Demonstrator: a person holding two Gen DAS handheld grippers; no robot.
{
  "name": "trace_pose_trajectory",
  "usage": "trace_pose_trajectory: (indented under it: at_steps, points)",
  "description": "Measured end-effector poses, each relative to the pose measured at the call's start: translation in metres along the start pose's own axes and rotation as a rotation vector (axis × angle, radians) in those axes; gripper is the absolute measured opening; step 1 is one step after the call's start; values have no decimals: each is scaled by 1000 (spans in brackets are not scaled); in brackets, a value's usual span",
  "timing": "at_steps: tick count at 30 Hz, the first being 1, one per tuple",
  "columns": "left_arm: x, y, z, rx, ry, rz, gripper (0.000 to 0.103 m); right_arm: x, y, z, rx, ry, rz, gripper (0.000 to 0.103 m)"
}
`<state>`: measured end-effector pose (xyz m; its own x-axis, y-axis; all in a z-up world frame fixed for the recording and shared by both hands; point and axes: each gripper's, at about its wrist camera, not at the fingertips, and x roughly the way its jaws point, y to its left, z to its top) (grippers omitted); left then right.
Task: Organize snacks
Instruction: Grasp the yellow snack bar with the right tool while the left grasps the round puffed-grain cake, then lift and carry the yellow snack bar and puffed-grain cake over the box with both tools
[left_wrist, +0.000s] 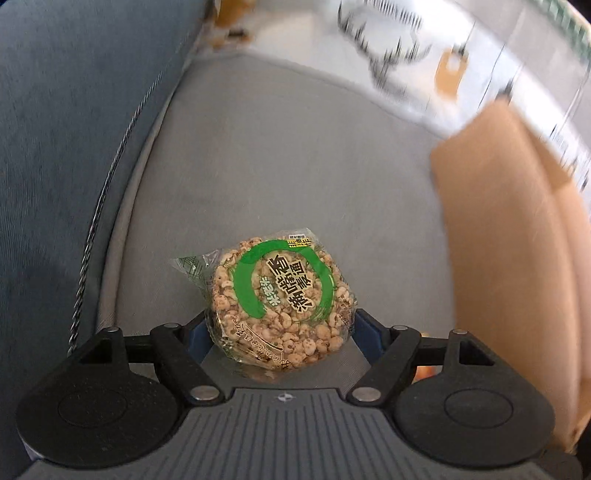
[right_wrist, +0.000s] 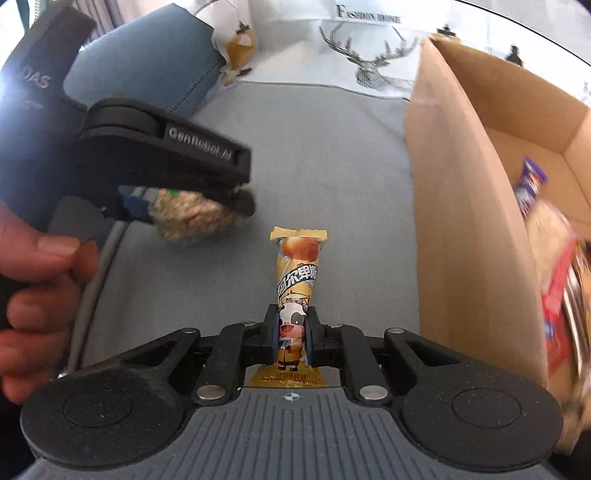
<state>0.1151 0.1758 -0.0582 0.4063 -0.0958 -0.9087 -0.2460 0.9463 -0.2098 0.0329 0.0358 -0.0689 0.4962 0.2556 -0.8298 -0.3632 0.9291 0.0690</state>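
Observation:
My left gripper (left_wrist: 280, 325) is shut on a round puffed-rice cake in a clear wrapper with a green ring (left_wrist: 282, 301) and holds it above the grey sofa seat (left_wrist: 295, 166). The right wrist view shows that gripper (right_wrist: 207, 206) from the side with the rice cake (right_wrist: 188, 218) in it. My right gripper (right_wrist: 291, 328) is shut on a yellow lollipop packet with a cow picture (right_wrist: 295, 280), which points forward. An open cardboard box (right_wrist: 461, 221) stands to the right; it also shows in the left wrist view (left_wrist: 509, 240).
The box holds several snack packets, among them a purple one (right_wrist: 530, 184) and a red one (right_wrist: 557, 314). A blue cushion (right_wrist: 147, 74) lies at the back left. A white pillow with a deer print (right_wrist: 369, 62) stands behind the seat.

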Motion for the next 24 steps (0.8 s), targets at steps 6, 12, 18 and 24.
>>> trace_pose_trajectory:
  at_steps: [6, 12, 18, 24]
  points:
    - [5, -8, -2, 36, 42, 63, 85, 6, -6, -11, 19, 47, -3, 17]
    - [15, -25, 0, 91, 59, 106, 93, 15, -7, -6, 14, 61, -4, 32]
    - [27, -31, -1, 141, 59, 145, 94, 17, -6, -11, -7, 48, -10, 32]
    - [29, -32, 2, 134, 44, 145, 89, 12, -6, -11, -35, 40, -4, 15]
